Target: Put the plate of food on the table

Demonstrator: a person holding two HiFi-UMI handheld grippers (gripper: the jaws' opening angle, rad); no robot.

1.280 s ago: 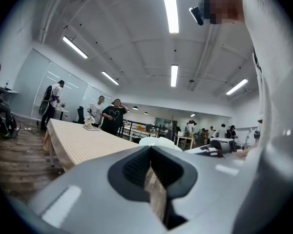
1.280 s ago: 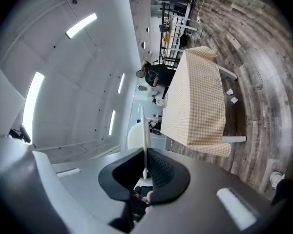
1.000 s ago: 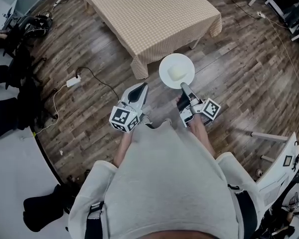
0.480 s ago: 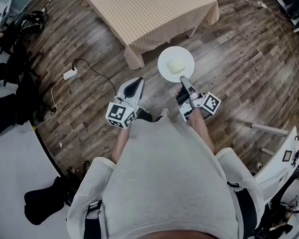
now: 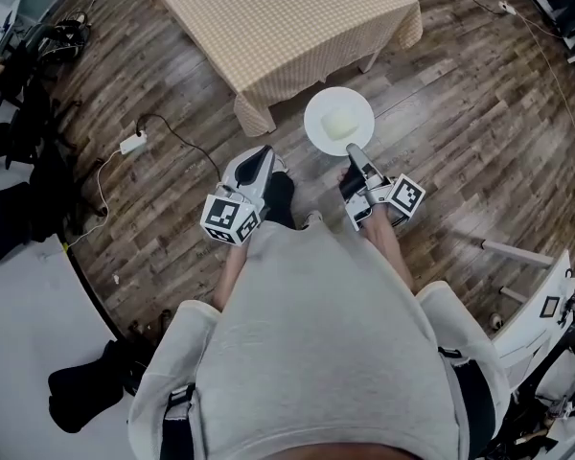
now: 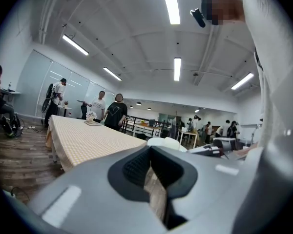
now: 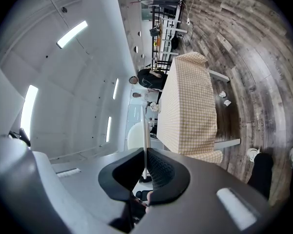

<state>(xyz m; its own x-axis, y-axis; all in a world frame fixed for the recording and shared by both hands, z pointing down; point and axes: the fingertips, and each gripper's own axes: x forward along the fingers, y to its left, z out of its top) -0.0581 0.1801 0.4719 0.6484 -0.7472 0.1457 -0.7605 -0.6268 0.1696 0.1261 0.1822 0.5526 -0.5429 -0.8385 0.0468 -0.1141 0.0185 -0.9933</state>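
Observation:
A white round plate (image 5: 318, 113) with a pale mound of food (image 5: 340, 121) hangs level over the wood floor, just off the near corner of the table. The table (image 5: 278, 17) wears a beige checked cloth. My right gripper (image 5: 353, 154) is shut on the plate's near rim. In the right gripper view the plate (image 7: 145, 130) runs edge-on out of the jaws, the food (image 7: 135, 136) beside it and the table (image 7: 190, 106) beyond. My left gripper (image 5: 264, 165) is left of the plate, shut and empty. Its view shows the table (image 6: 88, 135) and the plate (image 6: 163, 142).
A power adapter with a black cable (image 5: 134, 143) lies on the floor left of the table. Dark bags (image 5: 29, 113) sit at the far left, a white frame (image 5: 541, 319) at the right. My dark shoe (image 5: 280, 195) is under the left gripper. People (image 6: 107, 108) stand beyond the table.
Both grippers and the plate have advanced a little toward the table. A dark shoe has stepped forward beneath the left gripper. The grip on the plate is unchanged.

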